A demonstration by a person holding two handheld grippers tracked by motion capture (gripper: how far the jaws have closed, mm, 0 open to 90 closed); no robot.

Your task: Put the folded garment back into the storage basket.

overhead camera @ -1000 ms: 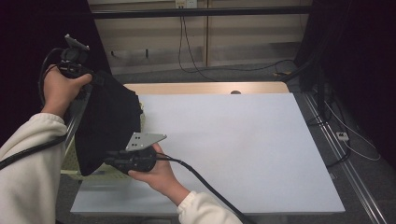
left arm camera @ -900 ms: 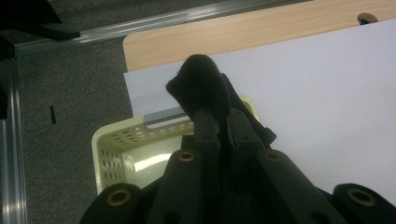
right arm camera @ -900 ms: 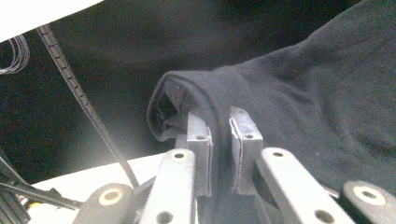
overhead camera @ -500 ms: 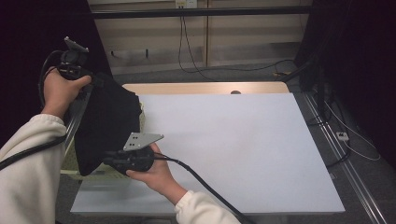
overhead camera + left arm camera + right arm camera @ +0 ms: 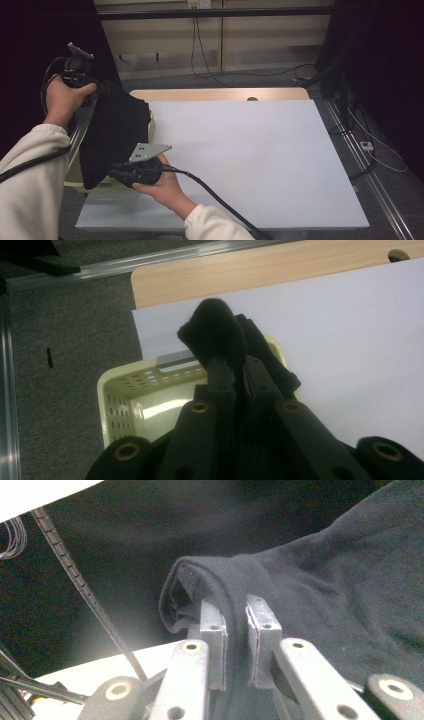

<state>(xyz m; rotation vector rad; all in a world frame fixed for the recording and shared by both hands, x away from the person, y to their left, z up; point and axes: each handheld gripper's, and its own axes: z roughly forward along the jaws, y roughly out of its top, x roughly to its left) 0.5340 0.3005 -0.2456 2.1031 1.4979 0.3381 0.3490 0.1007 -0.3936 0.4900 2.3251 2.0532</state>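
While both hands hold this black cloth (image 5: 117, 135) up off the table (image 5: 250, 160), the risk is mostly about how little fabric each grip has. Starting on the left, the left gripper (image 5: 235, 372) is clamped on a small bunched fold that pokes out just past its jaw tips, with the pale yellow basket (image 5: 130, 390) right underneath. If that fold slips, I'd guess the cloth drops back into the basket. Over on the right, the right gripper (image 5: 235, 615) is pinching a rolled edge between its jaws, and the rest of the cloth hangs off beyond them. Pulling the hands apart too hard could tug that edge free, or the hanging part could snag on the basket rim.
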